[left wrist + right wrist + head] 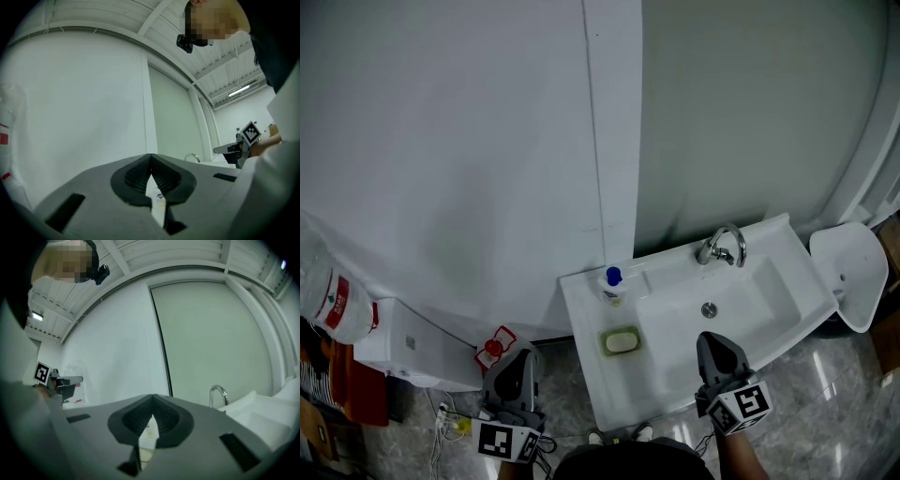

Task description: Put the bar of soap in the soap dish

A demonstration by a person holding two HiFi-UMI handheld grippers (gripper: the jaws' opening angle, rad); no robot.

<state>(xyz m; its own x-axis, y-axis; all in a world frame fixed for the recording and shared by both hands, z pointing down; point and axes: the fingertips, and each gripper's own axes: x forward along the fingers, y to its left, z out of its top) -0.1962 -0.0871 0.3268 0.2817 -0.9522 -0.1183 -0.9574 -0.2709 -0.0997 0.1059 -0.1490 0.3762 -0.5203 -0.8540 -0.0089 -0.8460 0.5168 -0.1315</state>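
A pale bar of soap (pixel 622 342) lies in a green soap dish (pixel 607 344) on the left ledge of the white sink (pixel 769 309). My left gripper (pixel 523 354) hangs left of the sink over the floor, jaws shut and empty. Over the basin's front, my right gripper (pixel 710 338) is also shut with nothing held. In the left gripper view the left gripper (pixel 151 157) has its tips touching, with a small bottle (pixel 158 199) seen behind them. The right gripper view shows the right gripper (pixel 152 397) closed tip to tip.
A blue-capped bottle (pixel 613 281) stands behind the dish and a chrome faucet (pixel 724 246) sits at the sink's back. A water jug (pixel 328 295), a white box (pixel 417 347) and a red item (pixel 494 349) are at left. A white plastic piece (pixel 853 272) sits right of the sink.
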